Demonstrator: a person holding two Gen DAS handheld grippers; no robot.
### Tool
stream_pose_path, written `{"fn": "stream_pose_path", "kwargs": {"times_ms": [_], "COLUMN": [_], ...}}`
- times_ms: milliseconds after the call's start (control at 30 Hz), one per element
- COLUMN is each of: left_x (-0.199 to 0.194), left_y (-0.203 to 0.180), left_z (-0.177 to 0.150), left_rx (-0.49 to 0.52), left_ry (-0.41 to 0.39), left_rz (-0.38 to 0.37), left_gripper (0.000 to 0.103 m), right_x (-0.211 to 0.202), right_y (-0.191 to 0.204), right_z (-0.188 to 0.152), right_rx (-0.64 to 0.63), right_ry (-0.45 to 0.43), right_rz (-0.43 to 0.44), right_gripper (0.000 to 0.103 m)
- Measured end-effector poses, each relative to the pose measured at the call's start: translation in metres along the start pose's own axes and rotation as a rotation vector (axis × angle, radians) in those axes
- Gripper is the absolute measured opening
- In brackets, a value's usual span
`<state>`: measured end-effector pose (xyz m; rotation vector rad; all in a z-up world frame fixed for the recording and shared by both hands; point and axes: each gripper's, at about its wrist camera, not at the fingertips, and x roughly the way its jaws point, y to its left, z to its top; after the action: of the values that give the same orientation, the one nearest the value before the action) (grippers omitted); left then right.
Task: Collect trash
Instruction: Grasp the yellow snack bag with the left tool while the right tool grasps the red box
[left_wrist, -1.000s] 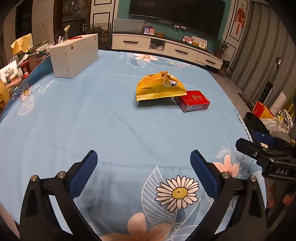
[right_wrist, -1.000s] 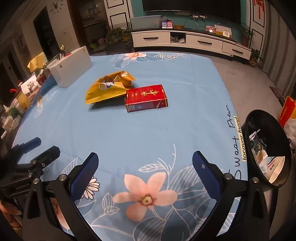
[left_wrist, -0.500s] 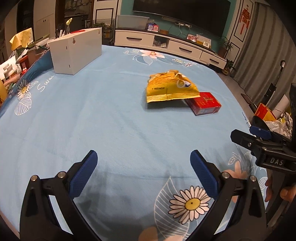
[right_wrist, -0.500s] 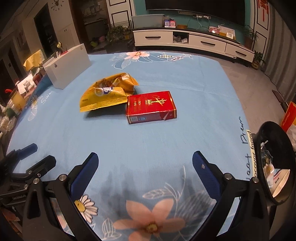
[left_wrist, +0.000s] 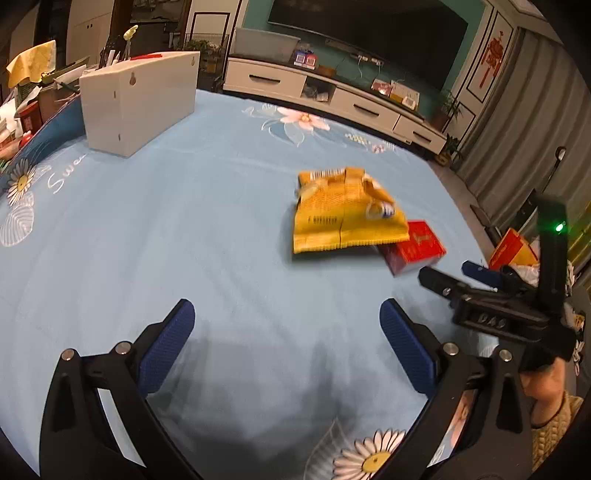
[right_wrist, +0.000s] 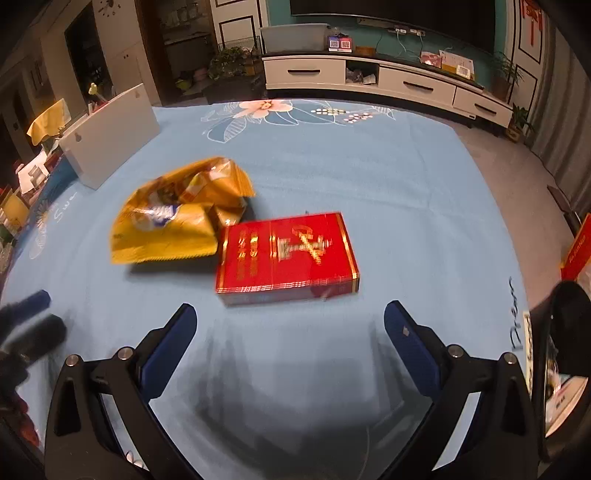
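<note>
Two hand-held grippers, left (left_wrist: 282, 334) and right (right_wrist: 290, 334), both spread wide and empty. Red box (right_wrist: 286, 254) just ahead of right, touching yellow bag (right_wrist: 177, 218); closing carelessly may snag or drag the bag, or the flat box may slip out.

Ahead of the right gripper (right_wrist: 288, 339), print on the red box (right_wrist: 286, 254) and yellow bag (right_wrist: 173, 221) blurs unreadable; bag hides the box's far-left corner (left_wrist: 384, 251)

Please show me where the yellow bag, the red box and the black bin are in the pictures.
yellow bag (right_wrist: 166, 229): right wrist view, on its printed front.
red box (right_wrist: 288, 251): right wrist view, middle of its top face.
black bin (right_wrist: 569, 306): right wrist view, on its dark rim.
</note>
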<state>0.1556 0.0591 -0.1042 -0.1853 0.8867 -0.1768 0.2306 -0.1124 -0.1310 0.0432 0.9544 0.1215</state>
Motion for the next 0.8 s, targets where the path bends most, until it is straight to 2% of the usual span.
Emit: {"fn": "stream_pose_path", "kwargs": {"times_ms": [233,433,467,533,700,800], "left_x": [0.010,0.021,0.024,0.028,0.039,0.052], "left_y": [-0.001,-0.003,-0.005,-0.009,-0.021,-0.030], "left_z": [0.014,0.029,0.032,0.037,0.054,0.065], "left_rx": [-0.016,-0.027,-0.029,-0.031,-0.034,-0.014], "left_ry": [-0.007,-0.002,-0.002,-0.003,-0.009,-0.009], "left_rz": [-0.018,-0.047,-0.053,-0.061,-0.092,-0.069], "left_gripper": [0.100,0.100,0.100,0.100,0.100,0.100], "right_x": [0.021,0.036,0.035,0.034,0.022,0.008], "right_y": [0.004,0.007,0.006,0.004,-0.013,-0.027], "right_z": [0.012,0.018,0.018,0.017,0.013,0.008], "right_rx": [-0.041,-0.083,-0.084,-0.086,-0.041,0.007], "right_ry": [0.016,0.016,0.004,0.001,-0.024,-0.038], "right_rz": [-0.002,-0.055,-0.053,-0.054,-0.058,-0.059], "right_gripper": [0.099,0.099,0.099,0.088,0.088,0.088]}}
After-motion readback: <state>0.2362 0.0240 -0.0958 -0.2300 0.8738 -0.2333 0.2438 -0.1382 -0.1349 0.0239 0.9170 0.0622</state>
